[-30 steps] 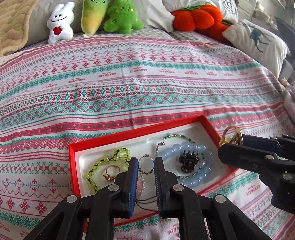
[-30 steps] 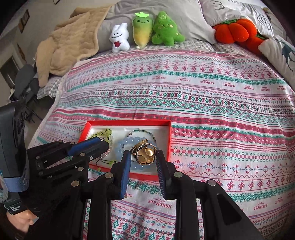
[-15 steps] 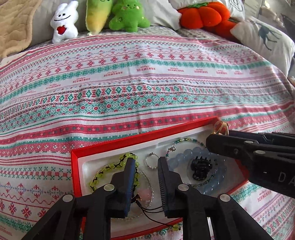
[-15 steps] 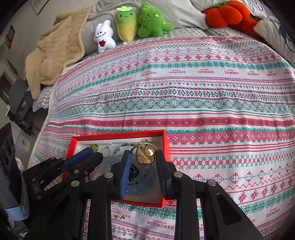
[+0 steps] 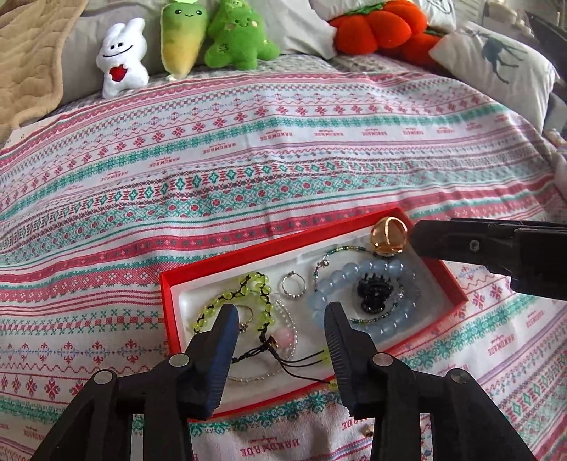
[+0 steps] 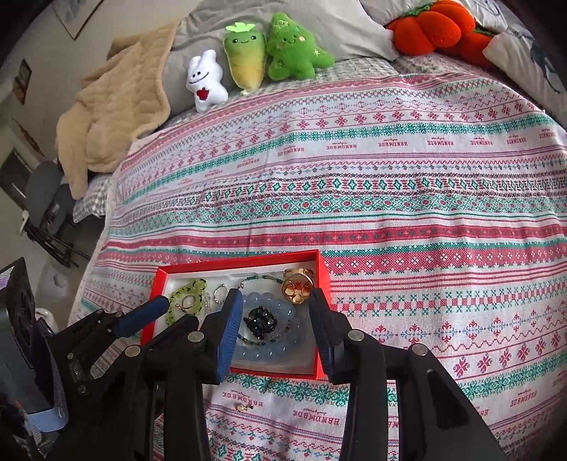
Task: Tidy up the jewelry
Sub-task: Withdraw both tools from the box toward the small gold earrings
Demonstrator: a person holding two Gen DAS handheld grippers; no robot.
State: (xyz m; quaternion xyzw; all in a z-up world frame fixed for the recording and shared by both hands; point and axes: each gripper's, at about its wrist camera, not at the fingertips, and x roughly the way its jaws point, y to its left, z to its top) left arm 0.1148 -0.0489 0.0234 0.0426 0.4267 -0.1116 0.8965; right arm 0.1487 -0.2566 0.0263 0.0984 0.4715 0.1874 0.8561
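A red jewelry box [image 5: 248, 253] [image 6: 324, 269] with a white lining lies on the patterned bedspread. In it are a green bead bracelet [image 5: 258, 283] [image 6: 193, 287], a small silver ring [image 5: 293, 284], a pale blue bead bracelet [image 5: 386, 269] [image 6: 283, 312], a black hair claw [image 5: 374, 292] [image 6: 261, 321] and a gold ring [image 5: 388, 235] [image 6: 297, 289] in the far right corner. My left gripper [image 5: 281, 312] is open over the box's near left part. My right gripper [image 6: 276, 298] is open just behind the gold ring, which lies free in the box.
A small gold earring [image 6: 244, 407] [image 5: 366, 431] lies on the bedspread in front of the box. Plush toys [image 5: 184, 42] and an orange pumpkin pillow [image 5: 375, 25] line the far edge. A beige blanket [image 6: 113, 117] lies at far left.
My right gripper carried the gold ring over the box, opened and let it go in the far right corner. My left gripper opened wide over the box.
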